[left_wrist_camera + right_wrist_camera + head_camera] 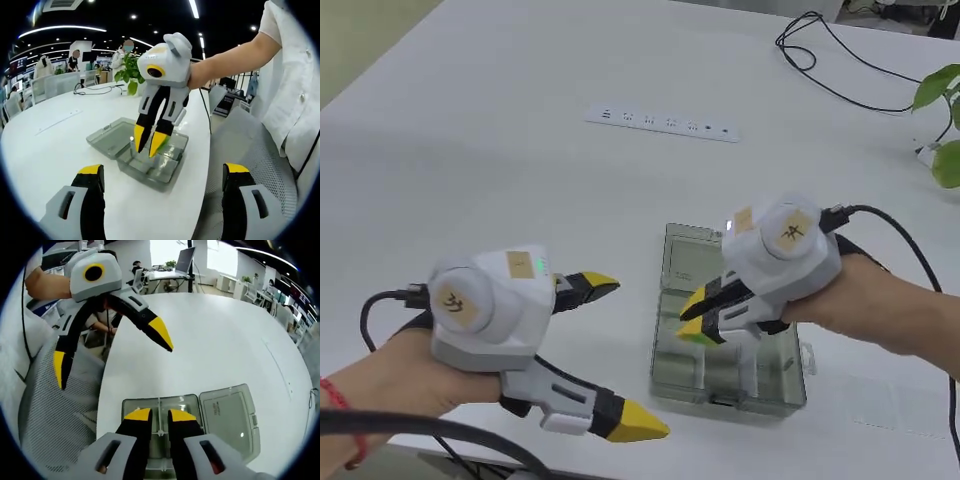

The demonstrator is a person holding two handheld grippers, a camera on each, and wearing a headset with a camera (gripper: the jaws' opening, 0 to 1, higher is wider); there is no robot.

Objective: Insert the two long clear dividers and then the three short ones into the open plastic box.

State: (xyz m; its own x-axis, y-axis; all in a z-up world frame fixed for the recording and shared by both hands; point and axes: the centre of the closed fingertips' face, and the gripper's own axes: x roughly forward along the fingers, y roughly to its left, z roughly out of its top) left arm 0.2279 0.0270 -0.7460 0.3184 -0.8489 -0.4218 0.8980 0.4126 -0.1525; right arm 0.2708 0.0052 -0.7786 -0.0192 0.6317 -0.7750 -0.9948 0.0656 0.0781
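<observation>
The clear grey plastic box [680,378] lies open on the white table, its lid [692,255] folded flat on the far side. My right gripper [695,320] hangs over the box base with its jaws pinched to a narrow gap. In the right gripper view a thin clear divider [159,407] stands upright in the box [131,407], running between the jaws of my right gripper [160,416]. From the left gripper view one fingertip [160,144] of the right gripper [149,142] looks green through the plastic. My left gripper [625,353] is spread wide and empty, left of the box.
A white power strip [663,123] lies further back on the table. Black cables [840,60] and a green plant [945,120] are at the far right. The table's near edge runs just below the box; a mesh chair [60,430] stands beyond it.
</observation>
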